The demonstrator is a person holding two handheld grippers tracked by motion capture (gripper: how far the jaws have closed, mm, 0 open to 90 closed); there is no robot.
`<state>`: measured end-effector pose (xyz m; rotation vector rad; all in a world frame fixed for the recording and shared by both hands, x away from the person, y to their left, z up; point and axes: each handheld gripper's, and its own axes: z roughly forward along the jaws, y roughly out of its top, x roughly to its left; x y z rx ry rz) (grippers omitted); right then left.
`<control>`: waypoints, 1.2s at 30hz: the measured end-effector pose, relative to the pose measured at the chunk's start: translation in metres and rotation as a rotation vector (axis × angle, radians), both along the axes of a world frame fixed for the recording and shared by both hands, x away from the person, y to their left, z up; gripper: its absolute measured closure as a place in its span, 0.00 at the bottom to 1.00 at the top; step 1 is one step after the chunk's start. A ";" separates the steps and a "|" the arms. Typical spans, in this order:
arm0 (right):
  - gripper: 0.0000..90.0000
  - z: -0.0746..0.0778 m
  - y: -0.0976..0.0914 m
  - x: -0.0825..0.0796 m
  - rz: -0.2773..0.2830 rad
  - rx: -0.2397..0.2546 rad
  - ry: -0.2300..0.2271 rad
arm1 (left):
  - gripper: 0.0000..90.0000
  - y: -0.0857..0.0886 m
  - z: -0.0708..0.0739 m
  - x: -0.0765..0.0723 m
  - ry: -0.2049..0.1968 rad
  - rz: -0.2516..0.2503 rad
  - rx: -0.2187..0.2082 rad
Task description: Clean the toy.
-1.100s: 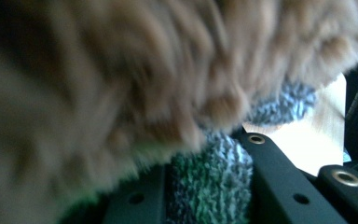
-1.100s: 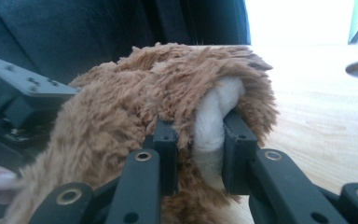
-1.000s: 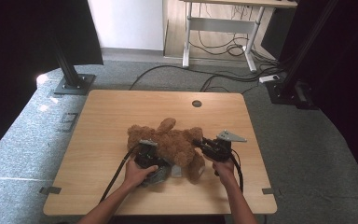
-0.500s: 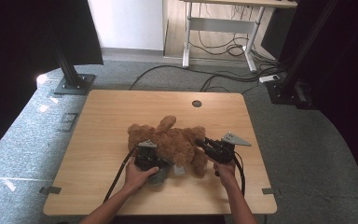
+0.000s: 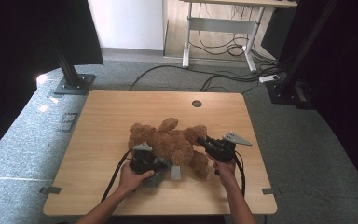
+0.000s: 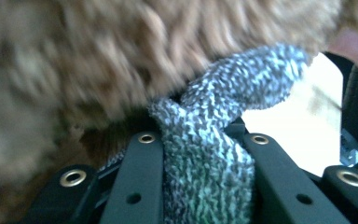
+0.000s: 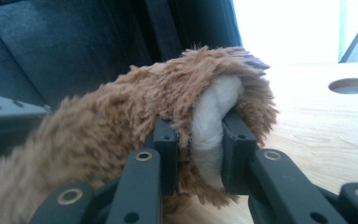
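Brown teddy bear point(image 5: 170, 142) with grey knitted garment point(image 5: 154, 176), on a wooden table point(image 5: 102, 112).

Bear lies near the table's middle, toward the person's edge. Left gripper point(image 5: 153, 163), at the bear's near side, clamps a bunched fold of the knitted garment point(image 6: 209, 163) against the fur. Right gripper point(image 5: 204, 141) clamps the bear's paw point(image 7: 212, 126), cream pad between its jaws.

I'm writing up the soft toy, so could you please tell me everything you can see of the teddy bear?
The teddy bear is brown, shaggy plush, lying sprawled near the middle of the wooden table. The right gripper is shut on a limb end with a cream pad. The left gripper is shut on grey knitted fabric that runs up against the bear's fur. Its face cannot be made out.
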<state>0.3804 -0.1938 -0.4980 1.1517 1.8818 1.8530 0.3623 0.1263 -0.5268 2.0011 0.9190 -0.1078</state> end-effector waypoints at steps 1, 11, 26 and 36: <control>0.80 0.002 0.002 0.000 0.007 0.008 -0.002 | 0.85 -0.003 -0.001 0.002 0.001 0.007 0.006; 0.80 0.019 0.007 -0.013 0.068 0.013 -0.051 | 0.85 -0.030 -0.013 0.032 -0.031 0.192 0.114; 0.79 0.000 -0.010 -0.014 0.050 -0.022 -0.010 | 0.85 0.018 -0.010 0.021 0.008 0.163 -0.017; 0.79 -0.002 -0.009 -0.013 0.068 -0.026 -0.013 | 0.86 0.052 0.045 0.018 -0.115 0.131 -0.213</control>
